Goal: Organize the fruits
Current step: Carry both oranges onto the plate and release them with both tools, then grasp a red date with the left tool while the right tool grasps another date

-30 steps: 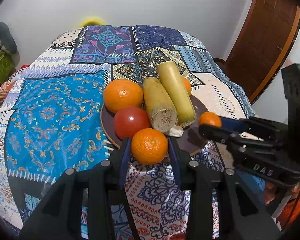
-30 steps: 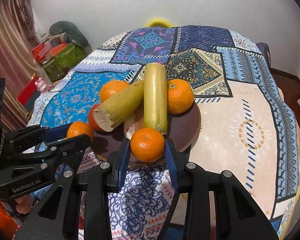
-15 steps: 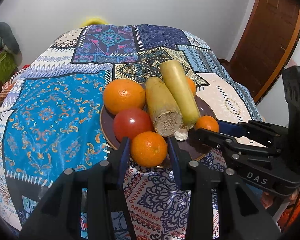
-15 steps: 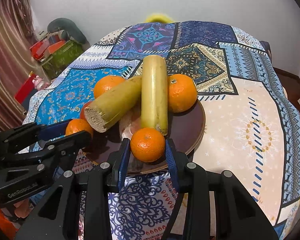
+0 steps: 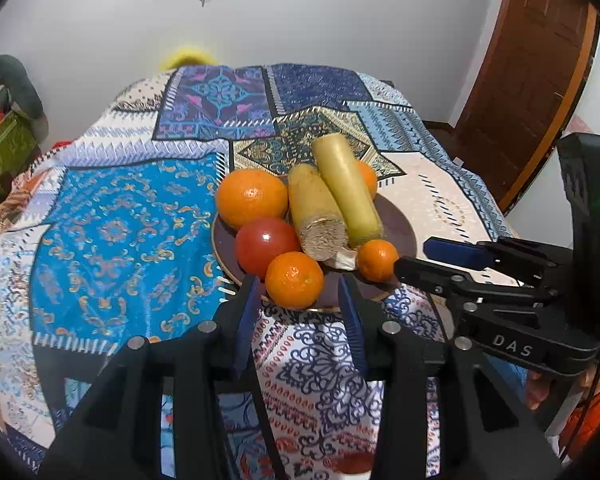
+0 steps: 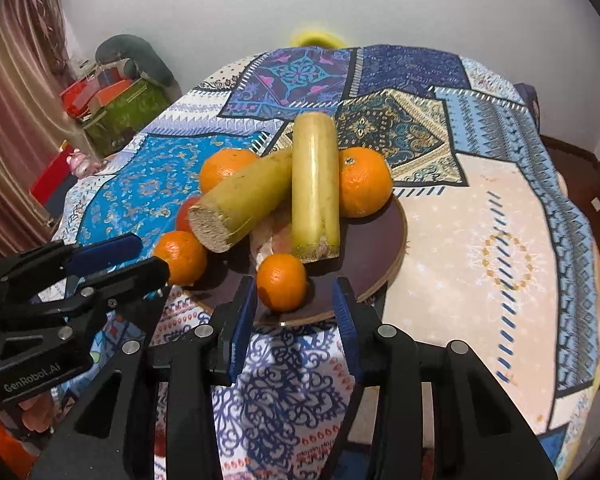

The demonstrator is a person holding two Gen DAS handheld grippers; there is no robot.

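Observation:
A dark round plate (image 5: pixel 400 232) (image 6: pixel 384 236) near the table's front edge holds two sugarcane pieces (image 5: pixel 346 188) (image 6: pixel 314 184), a red tomato (image 5: pixel 266 244), two large oranges (image 5: pixel 252 198) (image 6: pixel 364 186) and two small mandarins. My left gripper (image 5: pixel 298 298) is open, with one mandarin (image 5: pixel 295 280) (image 6: pixel 182 256) resting on the plate just ahead of its fingers. My right gripper (image 6: pixel 294 300) is open too, with the other mandarin (image 6: pixel 282 280) (image 5: pixel 376 260) on the plate just in front of it, apart from the pads.
The round table carries a patterned patchwork cloth (image 5: pixel 120 232). A green box and red items (image 6: pixel 112 108) stand on the floor at the left. A brown door (image 5: pixel 536 80) is at the right. A person's hand (image 5: pixel 540 388) holds the right gripper.
Both grippers opened and let go of their mandarins, which now rest on the plate. Both grippers have drawn back a little from the plate.

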